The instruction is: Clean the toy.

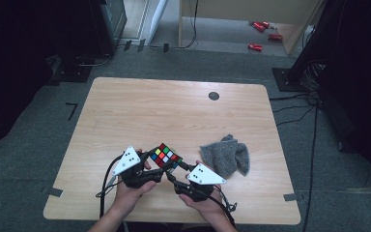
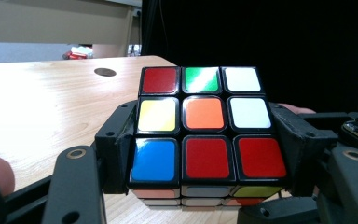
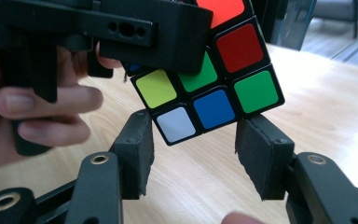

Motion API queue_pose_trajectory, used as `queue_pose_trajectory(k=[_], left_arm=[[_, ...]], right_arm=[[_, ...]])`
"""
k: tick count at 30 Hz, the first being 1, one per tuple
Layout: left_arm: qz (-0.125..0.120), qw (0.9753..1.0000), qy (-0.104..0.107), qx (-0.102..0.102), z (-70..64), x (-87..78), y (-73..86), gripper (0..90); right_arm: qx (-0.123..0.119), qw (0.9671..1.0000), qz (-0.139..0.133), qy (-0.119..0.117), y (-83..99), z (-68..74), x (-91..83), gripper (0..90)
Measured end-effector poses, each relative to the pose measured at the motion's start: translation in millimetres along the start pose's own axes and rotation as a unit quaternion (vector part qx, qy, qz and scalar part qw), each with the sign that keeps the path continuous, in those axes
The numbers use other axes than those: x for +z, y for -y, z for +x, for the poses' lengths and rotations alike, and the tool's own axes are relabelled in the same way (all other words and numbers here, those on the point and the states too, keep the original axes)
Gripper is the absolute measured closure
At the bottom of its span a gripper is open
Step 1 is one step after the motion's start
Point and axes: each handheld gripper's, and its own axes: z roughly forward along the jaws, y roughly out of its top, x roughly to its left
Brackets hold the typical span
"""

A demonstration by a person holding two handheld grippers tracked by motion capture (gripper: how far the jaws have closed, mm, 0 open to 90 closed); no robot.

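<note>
The right gripper's (image 3: 193,158) jaws stand apart beneath the cube (image 3: 205,88).

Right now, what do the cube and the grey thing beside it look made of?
Rubik's cube: seemingly hard black plastic with glossy coloured stickers, which show glare. Grey cloth: soft, matte, fuzzy fabric, perhaps fleece or knit, crumpled into folds.
</note>
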Motion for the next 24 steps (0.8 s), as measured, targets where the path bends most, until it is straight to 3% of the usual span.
queue_pose_trajectory(k=[4, 16, 24], left_arm=[[0.015, 0.9999, 0.005, 0.001, 0.4, -0.1, -3.3, 34.1], [0.067, 0.9969, 0.020, -0.034, 7.2, 4.1, -6.5, 32.0], [0.085, 0.9946, 0.036, -0.047, 9.0, 4.8, -8.8, 32.4]], right_arm=[[-0.027, 0.9996, -0.004, 0.004, 0.7, -1.1, -1.8, 47.4], [-0.093, 0.9955, 0.006, 0.016, 4.6, -0.3, -2.9, 49.1], [-0.113, 0.9935, 0.008, 0.014, 4.3, -0.8, -4.6, 49.9]])
